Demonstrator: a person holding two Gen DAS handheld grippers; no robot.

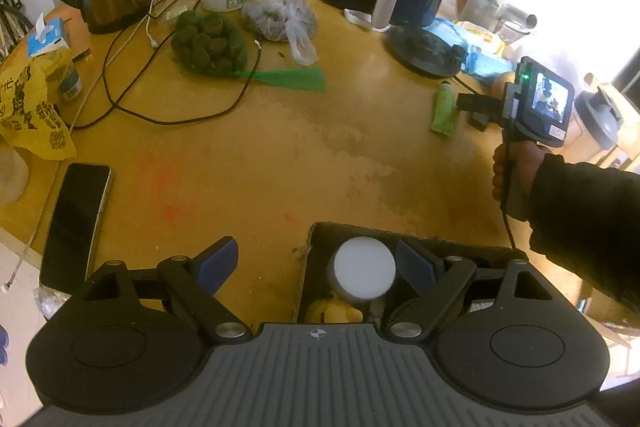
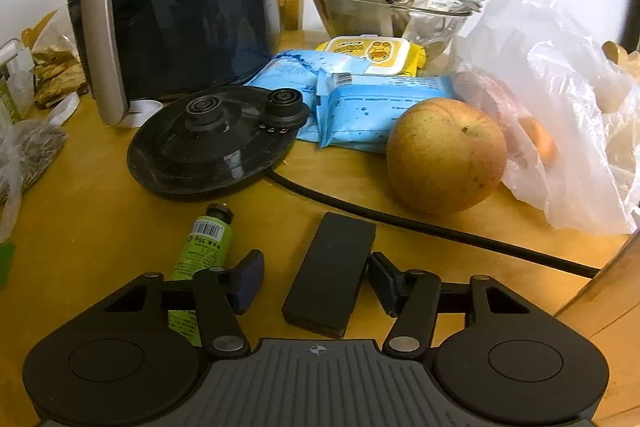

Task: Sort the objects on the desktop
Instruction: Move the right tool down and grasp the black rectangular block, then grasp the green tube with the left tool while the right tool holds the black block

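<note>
Right tool (image 2: 314,281) down at bench (image 2: 100,211) level, straddling black bar (image 2: 330,273). Right pad touching or nearly touching bar's edge; left pad apart from it, a clear gap showing. No pinch yet: jaws part-spread around bar, not pressing both sides. Bar lying flat, long axis running away from camera, so straddle lines up for a side grip. Judged: pickup in hand, closing not finished.

Green tube (image 2: 206,247) just beside left pad, partly under left linkage. Risk judged: pad snagging tube during closing.

Black cord (image 2: 440,229) crossing bench behind bar, apple (image 2: 446,155) beyond it; kettle base (image 2: 212,143) well apart.

Left tool (image 1: 316,267) spread wide, pinching nothing, held over box (image 1: 316,239). White lid (image 1: 365,271) inside box, between pads but untouched. Judged: box serving as sorting bin, left tool parked there.

Phone (image 1: 74,223) flat at bench's left edge, unsorted.
</note>
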